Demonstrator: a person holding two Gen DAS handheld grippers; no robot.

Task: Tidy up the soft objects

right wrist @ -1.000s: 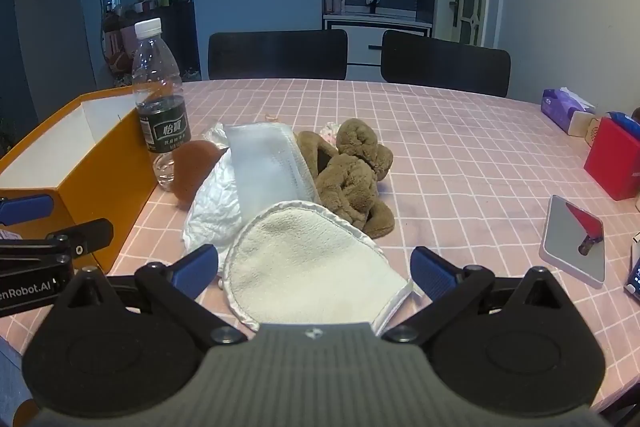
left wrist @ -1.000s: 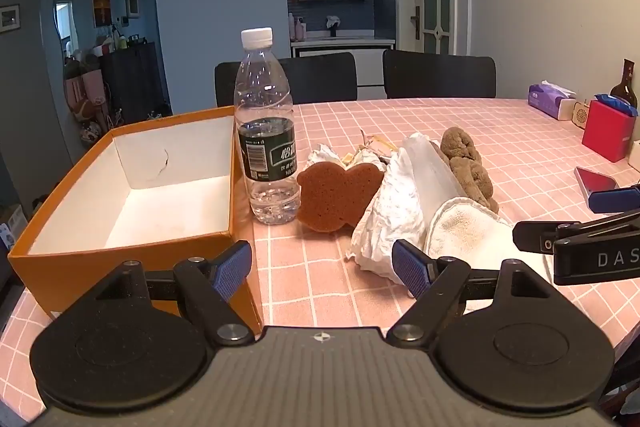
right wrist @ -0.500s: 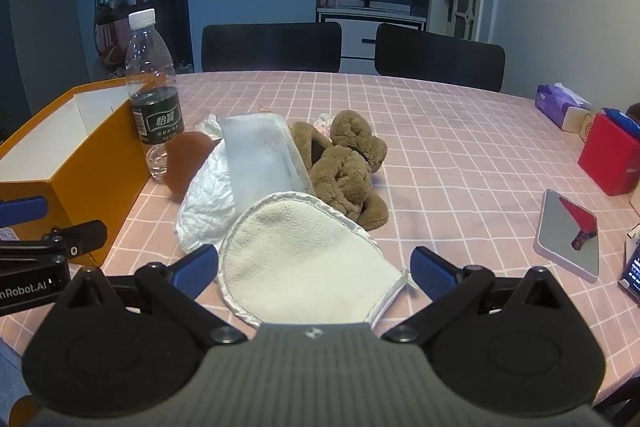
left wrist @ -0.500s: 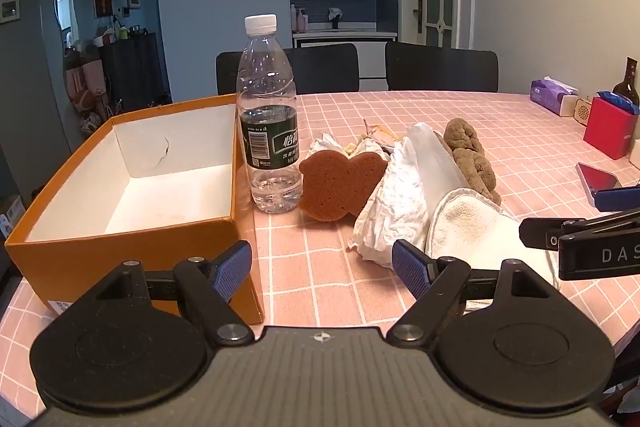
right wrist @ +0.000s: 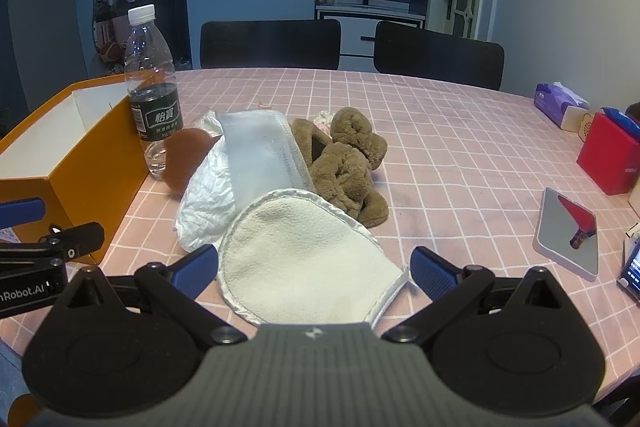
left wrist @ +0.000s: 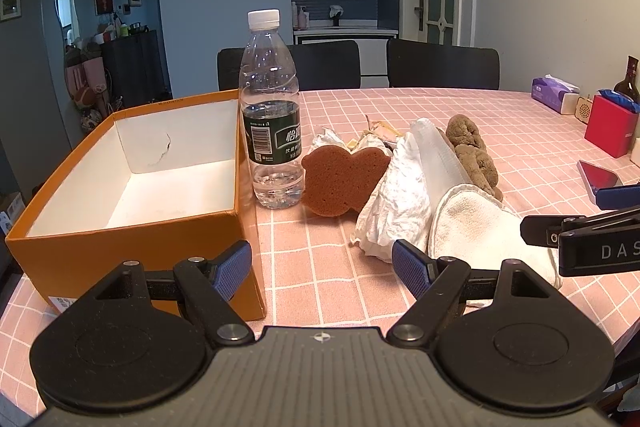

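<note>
A pink checked worktop (left wrist: pixel 460 115) carries a heap of soft things and an open orange box (left wrist: pixel 132 187), white inside and holding nothing.

The left gripper (left wrist: pixel 322 267) hovers low over the worktop with its jaws spread wide and gripping nothing. The box's near corner sits just behind the left jaw. Ahead, between the jaws, a clear water bottle (left wrist: pixel 272 115) stands upright, just beside the box, and a brown sponge (left wrist: pixel 340 179) leans beside the bottle. A crumpled white cloth (left wrist: pixel 396 203) lies ahead of the right jaw.

The right gripper (right wrist: pixel 314 273) also has its jaws wide apart, empty. A cream terry mitt (right wrist: pixel 304 251) lies flat between them, its near edge running under the gripper body. Beyond the mitt are a folded white pad (right wrist: pixel 260 155) and a brown plush toy (right wrist: pixel 344 167), touching one another. A small mirror (right wrist: pixel 568 239) lies flat, well off past the right jaw.
</note>
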